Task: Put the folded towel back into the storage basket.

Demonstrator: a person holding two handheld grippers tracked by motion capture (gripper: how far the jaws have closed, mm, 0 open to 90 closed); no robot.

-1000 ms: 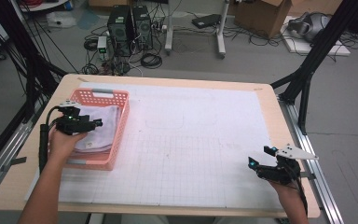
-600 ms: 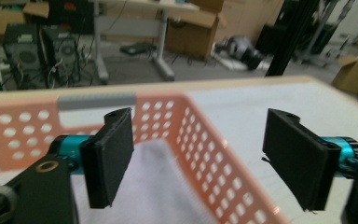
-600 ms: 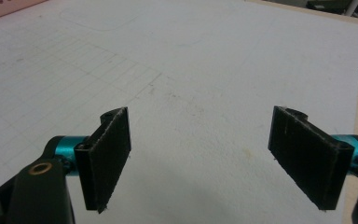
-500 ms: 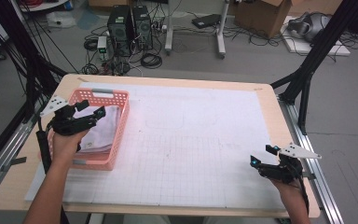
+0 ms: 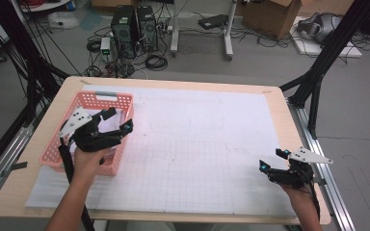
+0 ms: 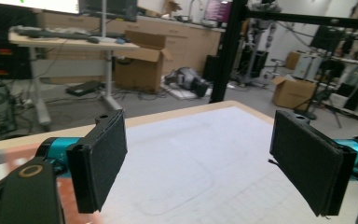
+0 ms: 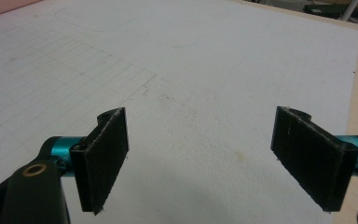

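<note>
Left gripper (image 5: pixel 116 120) above pink basket (image 5: pixel 96 98), jaws just spread wide, nothing between them. White item (image 5: pixel 107 126) sits in basket, looks deposited. Right gripper (image 5: pixel 272 160) parked near mat (image 5: pixel 212 144) right edge, jaws released, empty. Likely nothing left but pulling back.

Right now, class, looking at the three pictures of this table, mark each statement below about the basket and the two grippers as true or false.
1. The left gripper is above the pink basket. True.
2. The left gripper holds white cloth. False: its jaws have just been opening and nothing is between them.
3. The right gripper is open. True.
4. The basket sits at the table's right edge. False: it is at the left.
5. Something white lies in the basket. True.
</note>
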